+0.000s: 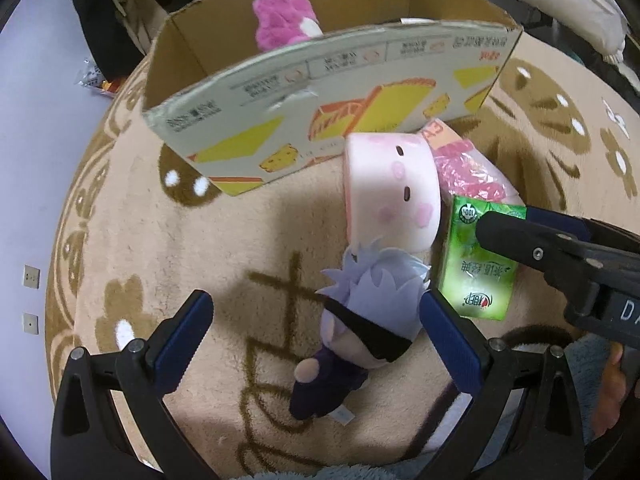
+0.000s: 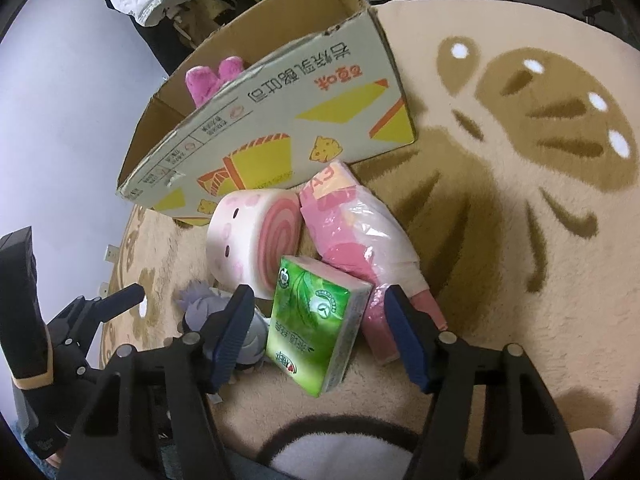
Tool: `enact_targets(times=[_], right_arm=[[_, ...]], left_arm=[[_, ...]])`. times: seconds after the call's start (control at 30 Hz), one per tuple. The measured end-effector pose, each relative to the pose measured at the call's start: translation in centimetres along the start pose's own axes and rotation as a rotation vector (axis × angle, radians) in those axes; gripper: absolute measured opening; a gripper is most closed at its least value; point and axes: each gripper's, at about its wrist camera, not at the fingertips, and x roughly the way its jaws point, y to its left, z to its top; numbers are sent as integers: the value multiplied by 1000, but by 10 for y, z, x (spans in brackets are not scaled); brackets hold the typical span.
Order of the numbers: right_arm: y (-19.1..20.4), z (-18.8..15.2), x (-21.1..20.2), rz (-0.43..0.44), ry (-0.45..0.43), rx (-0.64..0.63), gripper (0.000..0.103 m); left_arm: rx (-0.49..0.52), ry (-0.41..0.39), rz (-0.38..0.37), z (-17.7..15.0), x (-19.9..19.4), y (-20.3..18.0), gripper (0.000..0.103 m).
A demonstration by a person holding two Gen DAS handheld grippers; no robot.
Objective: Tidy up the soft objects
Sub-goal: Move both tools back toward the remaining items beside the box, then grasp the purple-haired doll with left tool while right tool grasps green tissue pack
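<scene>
Left wrist view: my left gripper (image 1: 316,338) is spread wide over the little plush doll (image 1: 360,320) with pale purple hair and a black blindfold. It's lying on the rug (image 1: 120,240) with its head by the pad at 3 o'clock, and I can't tell if that pad touches it; nothing is pinched. The cardboard box (image 1: 320,92) sits at 12 o'clock with a pink plush (image 1: 282,16) already inside, so I guess that's where the soft stuff goes. The swiss-roll cushion (image 1: 392,188) lies between doll and box.

Right wrist view: my right gripper (image 2: 320,328) straddles the green tissue pack (image 2: 316,316), fingers partway apart, one on each side. The pads don't look pressed on it yet, so no grip. The pack leans on the swiss-roll cushion at 12 o'clock, with a pink plastic-wrapped pack (image 2: 360,232) at 1 o'clock. Everything's heaped by the box wall.
</scene>
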Motion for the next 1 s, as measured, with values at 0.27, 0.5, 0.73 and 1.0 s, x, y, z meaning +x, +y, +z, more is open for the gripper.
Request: enact_targets(times=[0.27,0.5,0.73,1.0], right_arm=[[2,1,6,-3,3,-31,71],[1,1,11,7,9,-26,61],[2,2,14,4,11,-34,62],[0,3,14,11,10,-34,62]], left_arm=[[-20,39,-41,3,19,-1,102],[-49,68,-90,3,32,5,103],[-48,109,-124,4,47,6,90],[1,134,-142,2,55,-1,58]])
